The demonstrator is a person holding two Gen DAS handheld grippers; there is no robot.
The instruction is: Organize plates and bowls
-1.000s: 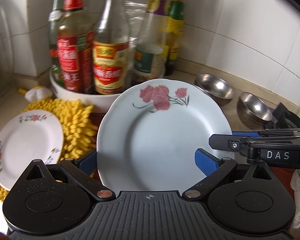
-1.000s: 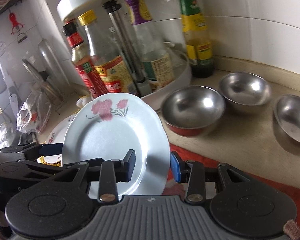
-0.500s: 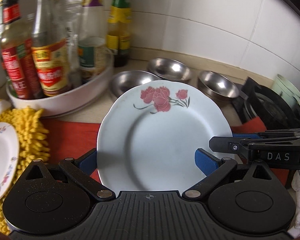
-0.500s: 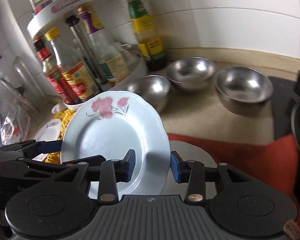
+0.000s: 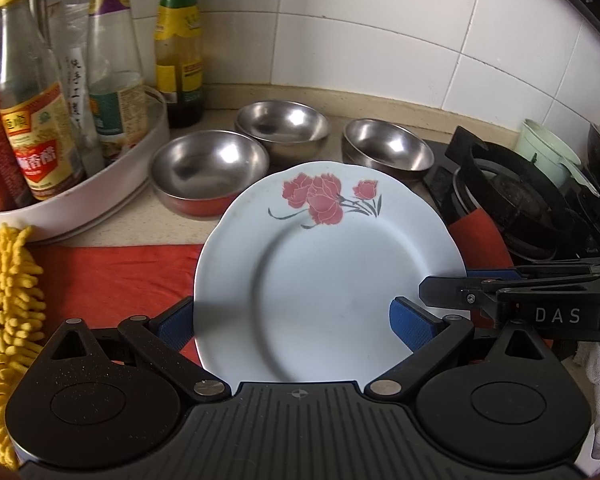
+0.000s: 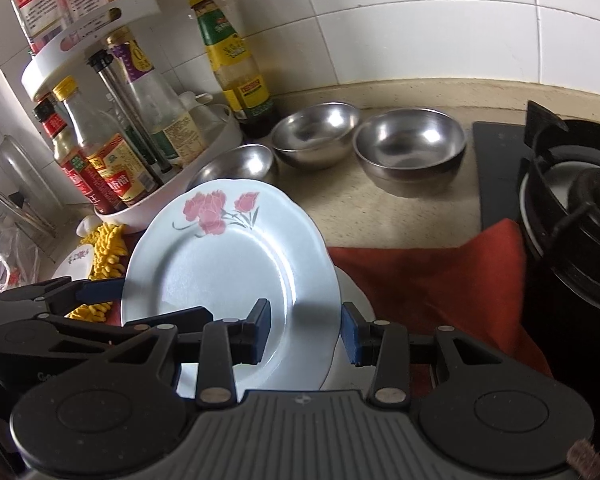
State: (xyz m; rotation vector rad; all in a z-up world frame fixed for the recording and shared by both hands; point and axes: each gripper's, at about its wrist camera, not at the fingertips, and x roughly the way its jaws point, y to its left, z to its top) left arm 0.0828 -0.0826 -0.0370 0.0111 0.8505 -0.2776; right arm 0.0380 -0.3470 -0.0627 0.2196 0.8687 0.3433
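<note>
Tiled counter (image 5: 364,112) behind, three steel bowls (image 5: 210,168) lined up. Flowered plate (image 5: 324,276) is held upright between the spread fingers of left gripper (image 5: 294,322) and right gripper (image 6: 304,330).

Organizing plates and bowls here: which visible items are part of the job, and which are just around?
Job:
- rose plate, clamped by left gripper and right gripper
- three steel bowls
- small floral plate

Bystanders:
- sauce bottles
- yellow mop cloth
- red cloth
- stove burner
</note>
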